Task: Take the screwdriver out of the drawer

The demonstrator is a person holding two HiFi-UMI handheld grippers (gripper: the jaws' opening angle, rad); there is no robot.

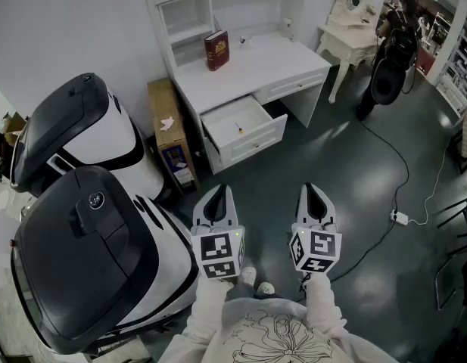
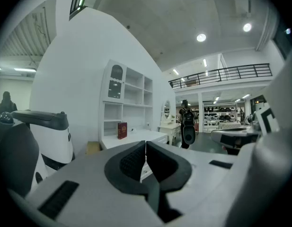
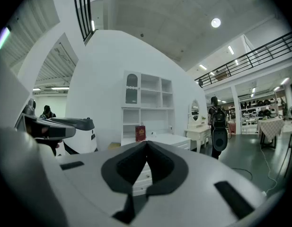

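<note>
White desk point(image 1: 252, 66) dead ahead across the dark floor, its left drawer point(image 1: 257, 144) already pulled out. Lying on the drawer's pale bottom is a small screwdriver point(image 1: 239, 128), yellow at one end. It is too tiny from here to read which way the handle lies.

Left gripper point(image 1: 218, 190) and right gripper point(image 1: 315, 189) are side by side close to the body, well apart from the desk. Each has its jaws pressed together with nothing between them.

This looks like the very start: the approach, no reach begun.

Next comes walking up to the drawer, spreading one pair of jaws, and dipping in over the drawer front to pinch the screwdriver. The right gripper seems better placed, though either could serve.
</note>
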